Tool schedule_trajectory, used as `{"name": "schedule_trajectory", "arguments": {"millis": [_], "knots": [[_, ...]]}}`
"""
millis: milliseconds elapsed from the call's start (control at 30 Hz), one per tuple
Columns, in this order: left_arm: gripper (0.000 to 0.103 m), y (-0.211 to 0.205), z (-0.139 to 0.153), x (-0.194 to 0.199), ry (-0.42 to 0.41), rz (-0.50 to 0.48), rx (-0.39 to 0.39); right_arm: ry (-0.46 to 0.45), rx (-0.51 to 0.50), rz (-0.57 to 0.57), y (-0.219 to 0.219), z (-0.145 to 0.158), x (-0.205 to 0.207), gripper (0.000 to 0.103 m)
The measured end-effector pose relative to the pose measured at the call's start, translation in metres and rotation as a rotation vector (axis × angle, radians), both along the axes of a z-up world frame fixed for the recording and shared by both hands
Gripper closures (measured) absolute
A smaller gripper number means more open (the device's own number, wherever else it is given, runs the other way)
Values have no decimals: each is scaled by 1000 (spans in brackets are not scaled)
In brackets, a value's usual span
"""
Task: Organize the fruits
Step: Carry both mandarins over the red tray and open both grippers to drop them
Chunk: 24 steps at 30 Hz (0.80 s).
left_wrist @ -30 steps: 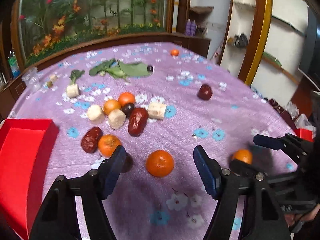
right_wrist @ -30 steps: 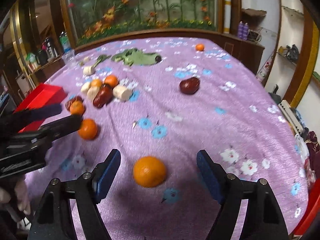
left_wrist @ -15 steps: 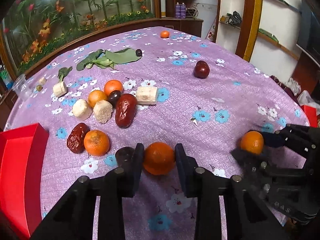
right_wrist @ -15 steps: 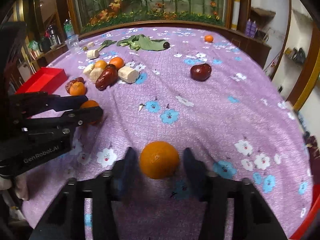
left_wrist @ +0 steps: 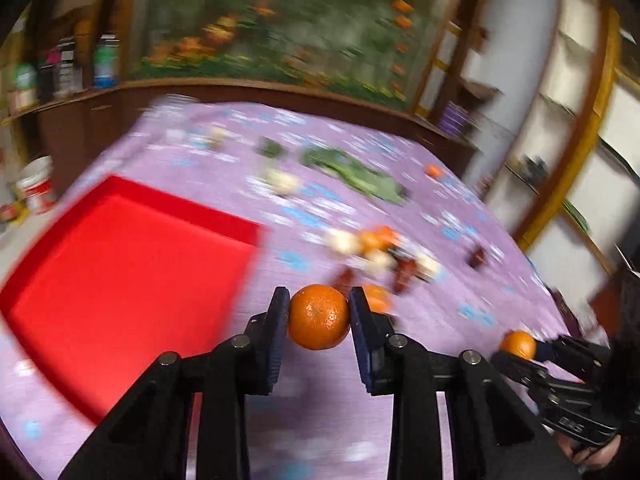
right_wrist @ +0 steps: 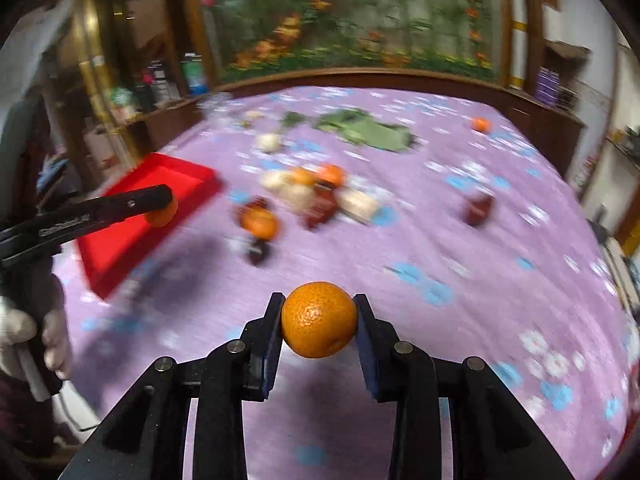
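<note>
My left gripper [left_wrist: 319,312] is shut on an orange [left_wrist: 319,317] and holds it above the purple cloth, just right of the red tray [left_wrist: 120,280]. My right gripper [right_wrist: 319,316] is shut on another orange [right_wrist: 319,320], lifted over the near part of the table. In the right wrist view the left gripper [right_wrist: 160,210] with its orange [right_wrist: 162,214] hangs over the red tray [right_wrist: 120,240]. In the left wrist view the right gripper [left_wrist: 520,346] shows at lower right with its orange [left_wrist: 518,345]. Both views are blurred.
A cluster of oranges, red dates and pale chunks [right_wrist: 308,196] lies mid-table, with one orange [right_wrist: 260,222] nearer the tray. A lone date [right_wrist: 478,210] lies to the right, green leaves [right_wrist: 368,130] and a small orange [right_wrist: 480,124] at the far side.
Both grippers closed on their oranges and lifted them off the cloth. The left gripper swung left toward the red tray; the right one also rose and turned left.
</note>
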<state>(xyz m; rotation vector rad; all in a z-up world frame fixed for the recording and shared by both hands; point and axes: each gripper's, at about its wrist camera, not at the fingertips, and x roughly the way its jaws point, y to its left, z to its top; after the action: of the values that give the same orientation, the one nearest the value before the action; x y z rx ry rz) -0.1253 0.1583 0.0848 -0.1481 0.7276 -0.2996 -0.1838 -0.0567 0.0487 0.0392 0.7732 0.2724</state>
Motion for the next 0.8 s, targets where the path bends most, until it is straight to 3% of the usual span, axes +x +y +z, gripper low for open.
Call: {"name": "schedule_trajectory", "arguments": {"millis": [167, 300, 533, 800], "knots": [[74, 76, -2, -1, -8, 233, 56, 11, 125, 209, 75, 16, 32, 66], [74, 120, -15, 3, 25, 346, 66, 25, 143, 319, 139, 13, 59, 66], [73, 148, -32, 7, 28, 439, 138, 136, 94, 363, 210, -20, 101, 66], [73, 153, -34, 6, 16, 464, 175, 182, 42, 365, 235, -42, 122, 66]]}}
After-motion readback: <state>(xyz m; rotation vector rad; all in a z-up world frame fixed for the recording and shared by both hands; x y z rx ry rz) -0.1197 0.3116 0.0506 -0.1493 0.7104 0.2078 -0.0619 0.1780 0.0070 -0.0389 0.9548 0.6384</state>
